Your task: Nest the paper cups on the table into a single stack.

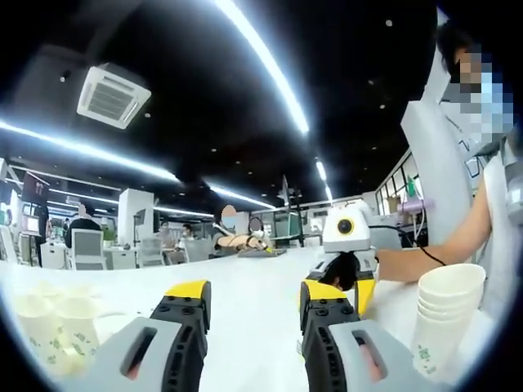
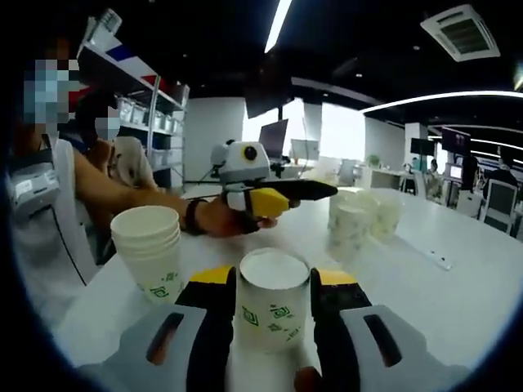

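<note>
A white paper cup (image 2: 273, 309) with green print stands upright between the jaws of my right gripper (image 2: 274, 287), which is shut on it. To its left a stack of nested cups (image 2: 149, 247) rests on the white table (image 2: 458, 286). Several loose cups (image 2: 359, 219) stand farther off. My left gripper (image 2: 282, 196), in a person's hand, hovers beyond the held cup. In the left gripper view, my left gripper (image 1: 255, 294) is open with nothing between its jaws. The stack (image 1: 445, 320) is at the right, loose cups (image 1: 55, 328) are at the left, and the right gripper (image 1: 351, 269) faces me.
A person in light clothes sits close beside the stack, one forearm (image 1: 441, 253) stretched over the table. Shelves (image 2: 151, 122) stand behind that person. Desks, chairs and other people (image 1: 82, 233) fill the office beyond the far table edge.
</note>
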